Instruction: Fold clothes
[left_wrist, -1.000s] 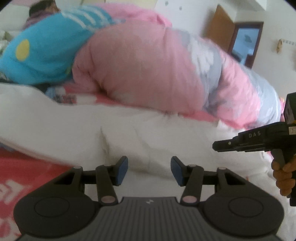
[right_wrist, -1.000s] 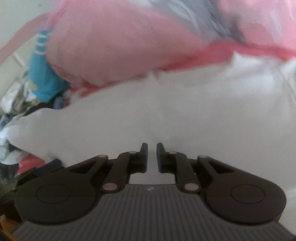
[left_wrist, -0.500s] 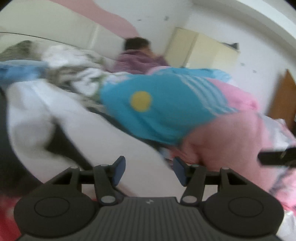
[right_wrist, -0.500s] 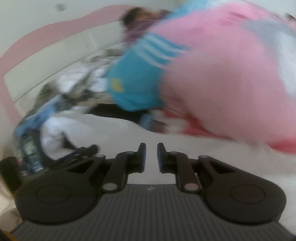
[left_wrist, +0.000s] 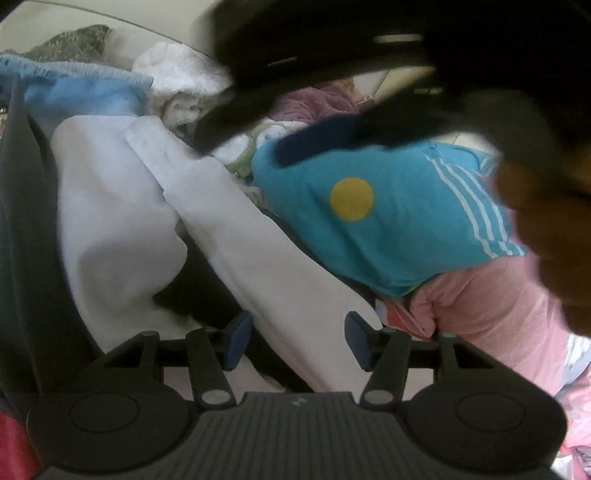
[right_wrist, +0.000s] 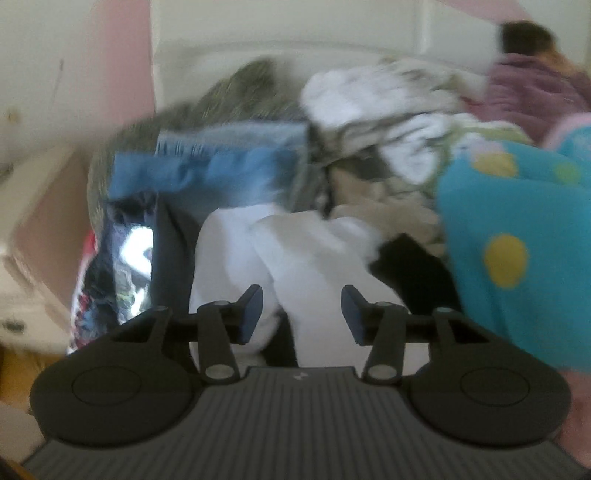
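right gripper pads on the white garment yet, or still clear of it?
Apart. In the right wrist view the right gripper has just been opening, and both blue pads stand clear with open gaps; the white garment lies beyond, nothing pinched.

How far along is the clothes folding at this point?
Nothing in view looks folded. The white garment lies rumpled in front of both grippers, with the blue garment and the white towel heaped behind. The left gripper and right gripper are open and empty. All the folding remains.
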